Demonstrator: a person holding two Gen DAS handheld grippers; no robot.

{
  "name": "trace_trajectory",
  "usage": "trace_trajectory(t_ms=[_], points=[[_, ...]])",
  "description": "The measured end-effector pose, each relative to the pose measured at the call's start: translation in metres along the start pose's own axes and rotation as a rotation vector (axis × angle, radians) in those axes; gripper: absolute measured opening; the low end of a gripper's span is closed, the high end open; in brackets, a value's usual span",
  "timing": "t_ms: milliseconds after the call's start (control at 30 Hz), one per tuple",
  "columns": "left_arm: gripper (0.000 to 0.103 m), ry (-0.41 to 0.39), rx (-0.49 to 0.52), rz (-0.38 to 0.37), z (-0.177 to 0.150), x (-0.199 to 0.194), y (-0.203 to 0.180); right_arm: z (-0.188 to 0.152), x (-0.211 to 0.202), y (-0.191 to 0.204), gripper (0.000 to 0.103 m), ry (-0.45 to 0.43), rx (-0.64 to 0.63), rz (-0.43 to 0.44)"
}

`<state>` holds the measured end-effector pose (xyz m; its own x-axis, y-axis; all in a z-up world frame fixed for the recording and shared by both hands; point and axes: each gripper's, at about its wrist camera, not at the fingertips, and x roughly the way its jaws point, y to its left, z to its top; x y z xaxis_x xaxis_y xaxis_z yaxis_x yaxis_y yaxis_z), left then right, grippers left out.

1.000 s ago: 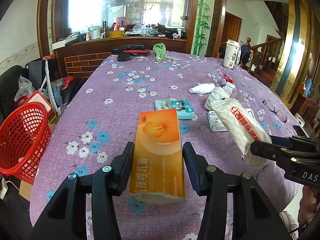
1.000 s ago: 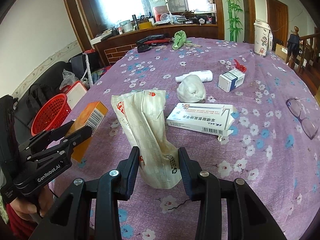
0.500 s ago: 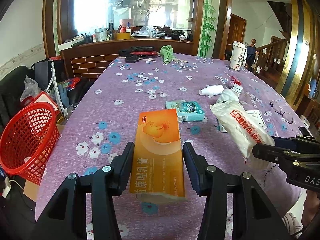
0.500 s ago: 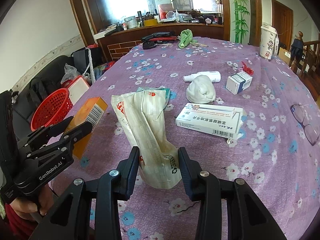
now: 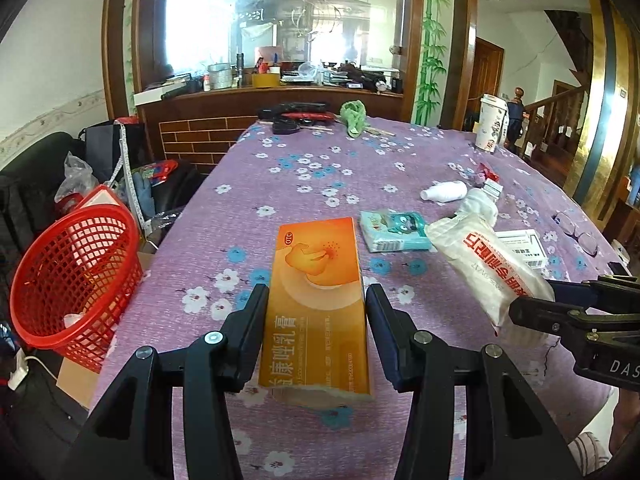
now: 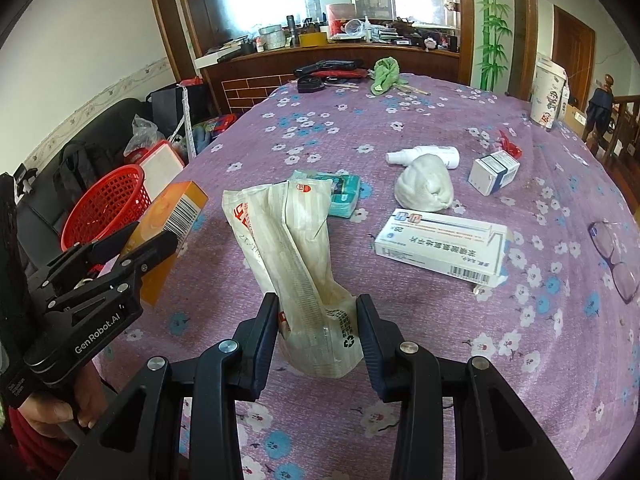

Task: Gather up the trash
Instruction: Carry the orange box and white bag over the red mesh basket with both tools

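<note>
My left gripper (image 5: 316, 320) is shut on an orange medicine box (image 5: 316, 292) and holds it above the purple flowered tablecloth (image 5: 320, 172). My right gripper (image 6: 318, 320) is shut on a white plastic wrapper with red print (image 6: 296, 248), also held above the table. The wrapper also shows at the right of the left wrist view (image 5: 488, 268). A red mesh basket (image 5: 76, 268) stands beside the table's left edge; it also shows in the right wrist view (image 6: 108, 204). More trash lies on the table: a teal tissue pack (image 5: 394, 230), a white-blue box (image 6: 440, 246), a white wad (image 6: 424, 184).
A small spray bottle (image 6: 424, 156), a small blue-white box (image 6: 494, 172), glasses (image 6: 614, 260) and a paper cup (image 6: 550, 92) are on the right side. A green cloth (image 6: 386, 74) and black tools (image 6: 328, 68) lie at the far end. Bags and a sofa (image 5: 32, 184) are left.
Both grippers have risen and pulled back a little with their loads; the table and basket sit lower in view. Both grips are unchanged.
</note>
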<state>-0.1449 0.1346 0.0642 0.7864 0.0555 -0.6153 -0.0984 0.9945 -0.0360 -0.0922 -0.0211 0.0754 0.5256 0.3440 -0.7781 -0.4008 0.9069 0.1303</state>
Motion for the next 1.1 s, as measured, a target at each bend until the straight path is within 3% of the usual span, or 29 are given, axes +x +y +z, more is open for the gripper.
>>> trace_trajectory(t_ms=[433, 800, 1100], points=[[0.048, -0.040, -0.054, 0.023, 0.004, -0.014, 0.036, 0.018, 0.006, 0.033, 0.042, 0.002, -0.058, 0.002], [0.048, -0.124, -0.194, 0.127, 0.025, -0.044, 0.116, 0.052, 0.025, 0.089, 0.042, 0.029, -0.137, 0.106], [0.048, -0.143, -0.309, 0.207, 0.020, -0.056, 0.187, 0.077, 0.055, 0.145, 0.042, 0.069, -0.200, 0.159]])
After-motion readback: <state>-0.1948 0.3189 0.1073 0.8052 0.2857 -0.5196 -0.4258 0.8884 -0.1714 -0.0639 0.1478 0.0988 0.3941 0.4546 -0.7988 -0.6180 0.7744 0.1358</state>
